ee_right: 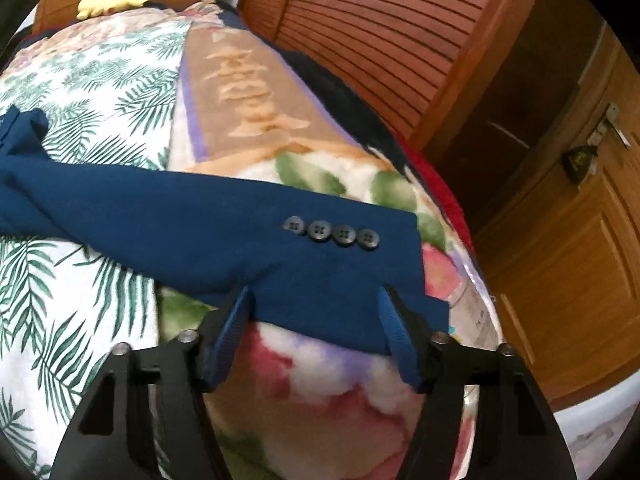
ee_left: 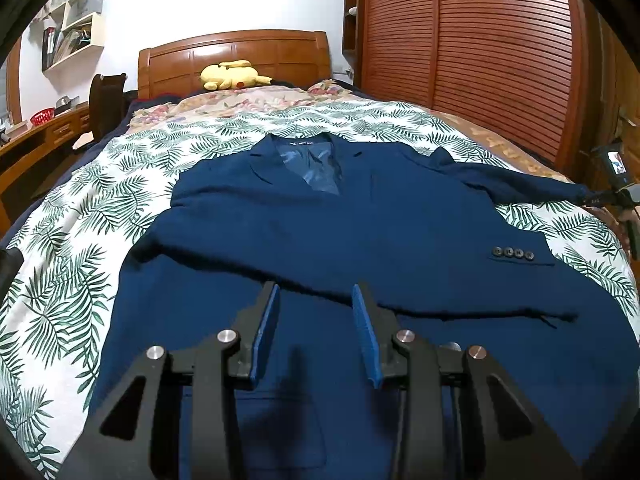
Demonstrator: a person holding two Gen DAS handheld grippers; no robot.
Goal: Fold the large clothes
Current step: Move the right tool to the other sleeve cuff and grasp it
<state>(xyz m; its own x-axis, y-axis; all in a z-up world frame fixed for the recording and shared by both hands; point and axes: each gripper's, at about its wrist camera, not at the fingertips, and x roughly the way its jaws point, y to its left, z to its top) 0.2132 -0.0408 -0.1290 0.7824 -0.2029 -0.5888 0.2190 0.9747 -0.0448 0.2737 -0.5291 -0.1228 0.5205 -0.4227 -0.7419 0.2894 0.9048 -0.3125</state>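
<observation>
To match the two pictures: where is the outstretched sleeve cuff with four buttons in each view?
Left wrist: sleeve cuff far right, at the right tool.
Right wrist: sleeve cuff centre, just ahead of the open right tool.
Shared landmark: yellow plush toy by the headboard.

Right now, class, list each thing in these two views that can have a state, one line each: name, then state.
Blue jacket: spread front-up on the bed, lapels open, not yet folded.
Left sleeve: folded across the body.
Right sleeve: stretched out sideways, cuff flat.
Left gripper: jaws open, empty.
Right gripper: jaws open, at the cuff edge.
Wardrobe door: closed.
</observation>
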